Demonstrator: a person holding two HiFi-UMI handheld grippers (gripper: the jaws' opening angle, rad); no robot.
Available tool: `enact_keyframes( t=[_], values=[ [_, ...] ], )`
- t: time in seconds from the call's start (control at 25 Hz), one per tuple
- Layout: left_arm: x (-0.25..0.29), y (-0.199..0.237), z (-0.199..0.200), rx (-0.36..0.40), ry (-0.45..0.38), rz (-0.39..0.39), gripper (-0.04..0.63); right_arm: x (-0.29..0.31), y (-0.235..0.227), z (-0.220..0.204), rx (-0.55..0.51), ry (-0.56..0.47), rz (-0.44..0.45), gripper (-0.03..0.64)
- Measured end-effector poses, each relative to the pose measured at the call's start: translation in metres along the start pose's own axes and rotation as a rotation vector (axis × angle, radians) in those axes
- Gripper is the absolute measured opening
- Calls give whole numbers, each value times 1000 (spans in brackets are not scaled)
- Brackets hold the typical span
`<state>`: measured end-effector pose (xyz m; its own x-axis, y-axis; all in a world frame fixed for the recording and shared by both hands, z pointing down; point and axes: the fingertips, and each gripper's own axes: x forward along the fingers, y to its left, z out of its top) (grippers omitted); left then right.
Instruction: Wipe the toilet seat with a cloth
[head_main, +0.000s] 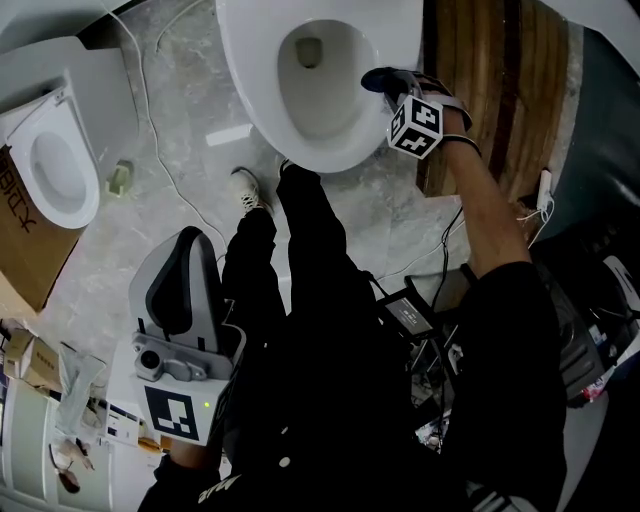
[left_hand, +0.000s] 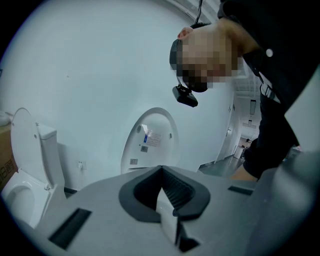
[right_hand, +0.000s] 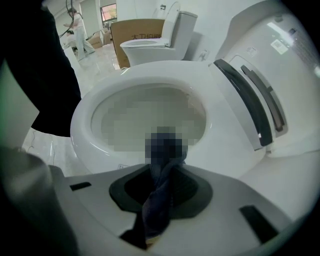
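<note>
Wiping step: right hand-held gripper (right_hand: 163, 167) clamped on cloth (right_hand: 156, 202) at toilet seat (head_main: 250, 95) right rim (left hand-held gripper (left_hand: 168, 202) jaws together, idle); next, sweep along rim.

The person wears a black top (head_main: 500, 330) with a short sleeve on the right arm and small pale buttons (head_main: 285, 462) down the front, black trousers (head_main: 300, 240) and a light-coloured sneaker (head_main: 247, 188). A black band circles the head and carries a small black camera (left_hand: 185, 95). The left tool (head_main: 188, 250) has a smooth light-grey shell round a dark-grey padded hollow, a round lens (head_main: 150, 360), a small green light (head_main: 207, 404) and a white cube face with a black square marker (head_main: 180, 415). Up close, its ribbed dark pads (left_hand: 175, 190) sit in a dark collar flanked by rectangular slots (left_hand: 70, 227). The right tool (head_main: 385, 80) carries a black-and-white marker cube (head_main: 415, 125) and has the same grey shell and dark collar (right_hand: 192, 192).
</note>
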<state>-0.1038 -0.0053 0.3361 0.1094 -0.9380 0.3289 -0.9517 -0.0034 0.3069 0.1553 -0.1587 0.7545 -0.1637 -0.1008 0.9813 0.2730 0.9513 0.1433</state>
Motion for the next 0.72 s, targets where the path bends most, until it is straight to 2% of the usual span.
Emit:
enact_keyframes(
  t=[0.44, 0.72],
  values=[
    [-10, -5, -3, 6, -7, -8, 8, -5, 32, -2, 133, -5, -7, 83],
    [-12, -7, -6, 6, -4, -24, 8, -7, 51, 0, 182, -6, 22, 83]
  ],
)
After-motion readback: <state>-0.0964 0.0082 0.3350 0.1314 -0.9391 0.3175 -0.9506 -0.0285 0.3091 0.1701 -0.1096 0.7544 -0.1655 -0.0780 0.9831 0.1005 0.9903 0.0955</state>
